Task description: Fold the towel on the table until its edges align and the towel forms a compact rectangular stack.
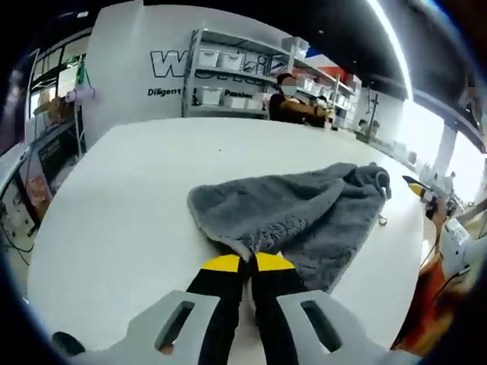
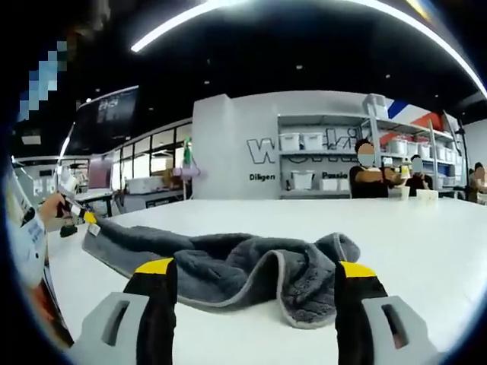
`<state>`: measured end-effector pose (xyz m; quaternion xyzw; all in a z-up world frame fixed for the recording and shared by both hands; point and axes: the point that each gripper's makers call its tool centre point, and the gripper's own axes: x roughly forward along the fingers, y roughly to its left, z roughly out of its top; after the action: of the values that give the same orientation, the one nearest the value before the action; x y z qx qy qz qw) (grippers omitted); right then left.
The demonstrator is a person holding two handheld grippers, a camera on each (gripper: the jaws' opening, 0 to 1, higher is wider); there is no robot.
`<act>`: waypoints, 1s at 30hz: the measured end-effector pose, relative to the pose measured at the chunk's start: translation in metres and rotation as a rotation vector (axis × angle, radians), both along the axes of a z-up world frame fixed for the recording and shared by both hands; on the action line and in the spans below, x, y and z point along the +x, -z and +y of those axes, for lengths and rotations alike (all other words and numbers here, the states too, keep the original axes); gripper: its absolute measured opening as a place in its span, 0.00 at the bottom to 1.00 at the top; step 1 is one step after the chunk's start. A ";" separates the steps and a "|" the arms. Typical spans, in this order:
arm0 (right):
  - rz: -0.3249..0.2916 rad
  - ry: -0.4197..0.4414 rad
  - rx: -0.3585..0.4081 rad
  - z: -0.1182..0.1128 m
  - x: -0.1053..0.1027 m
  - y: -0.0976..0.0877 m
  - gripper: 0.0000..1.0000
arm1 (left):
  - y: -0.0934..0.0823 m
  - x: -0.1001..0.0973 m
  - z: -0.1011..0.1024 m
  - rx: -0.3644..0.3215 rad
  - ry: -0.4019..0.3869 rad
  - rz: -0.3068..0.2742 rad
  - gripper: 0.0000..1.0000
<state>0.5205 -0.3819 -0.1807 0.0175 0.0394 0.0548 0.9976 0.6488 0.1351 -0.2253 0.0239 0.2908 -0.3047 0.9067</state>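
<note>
Now the left tool [image 1: 248, 262] pinches the gray towel's [image 1: 304, 209] near edge while the right tool [image 2: 255, 274] gapes empty, so one-sided lifting could bunch it crooked on the desk [image 1: 137, 198].

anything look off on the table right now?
Only the grey towel: it lies crumpled on the white table, one end bunched and folded over on itself, edges nowhere near aligned. The left hand-held gripper is shut on its near edge; the right hand-held gripper is open just short of it. Nothing spilled or damaged.

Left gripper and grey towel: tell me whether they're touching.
Touching. In the left gripper view, the left gripper has its yellow-tipped jaws closed together on the near edge of the grey towel, with the fabric pinched between them.
</note>
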 end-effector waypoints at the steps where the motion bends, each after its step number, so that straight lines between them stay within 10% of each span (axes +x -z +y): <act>1: -0.001 0.005 -0.002 -0.001 0.000 0.000 0.88 | 0.006 0.000 0.007 0.020 -0.020 0.013 0.04; 23: 0.030 -0.027 -0.023 0.005 0.007 0.005 0.99 | 0.027 0.001 0.150 0.211 -0.376 -0.003 0.08; 30: 0.038 -0.040 -0.025 0.011 0.011 0.008 0.99 | 0.032 -0.009 0.133 0.153 -0.318 0.003 0.10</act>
<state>0.5313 -0.3713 -0.1884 0.0053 0.0594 0.0737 0.9955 0.6399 0.2684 -0.2574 0.0460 0.3146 -0.1345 0.9385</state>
